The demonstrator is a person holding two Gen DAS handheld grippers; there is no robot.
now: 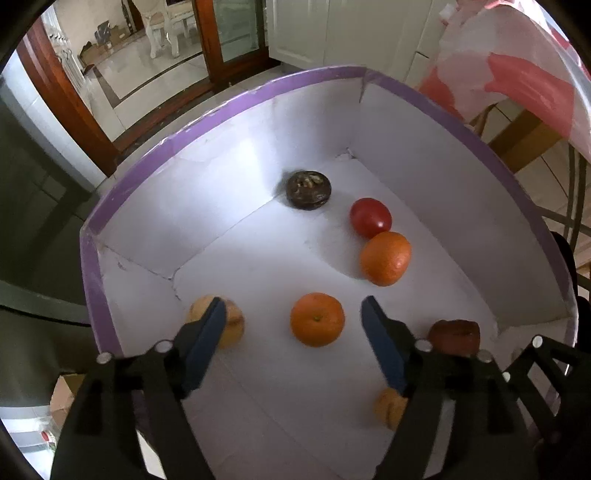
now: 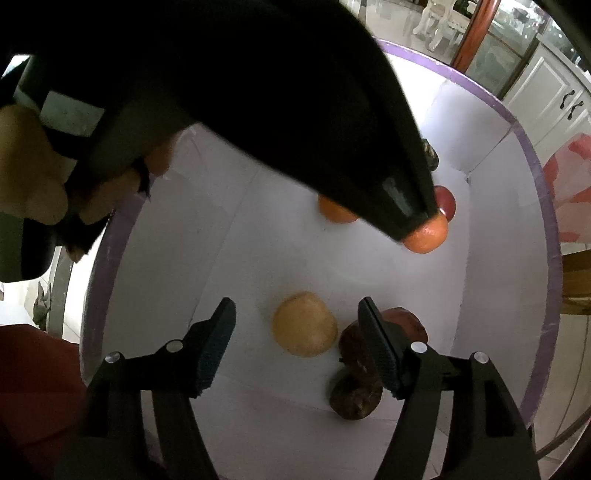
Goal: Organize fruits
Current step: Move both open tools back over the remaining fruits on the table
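Right gripper [image 2: 295, 325] gapes over a tan fruit [image 2: 304, 324] — dark fruits [image 2: 356, 397] beside.

A white box [image 1: 303, 122] has a purple rim. In it lie two bright orange oranges [image 1: 317, 319], a red tomato [image 1: 370, 217], pale tan fruits [image 2: 305, 324] and, lower right, something dark brownish-red [image 2: 356, 397], perhaps dried fruit.

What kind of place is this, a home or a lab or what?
Most likely a home, perhaps a dining or living area. Behind the purple-rimmed white box of fruit are a glossy tiled floor, a wood-framed glass door, and ornate white chairs in the next room.
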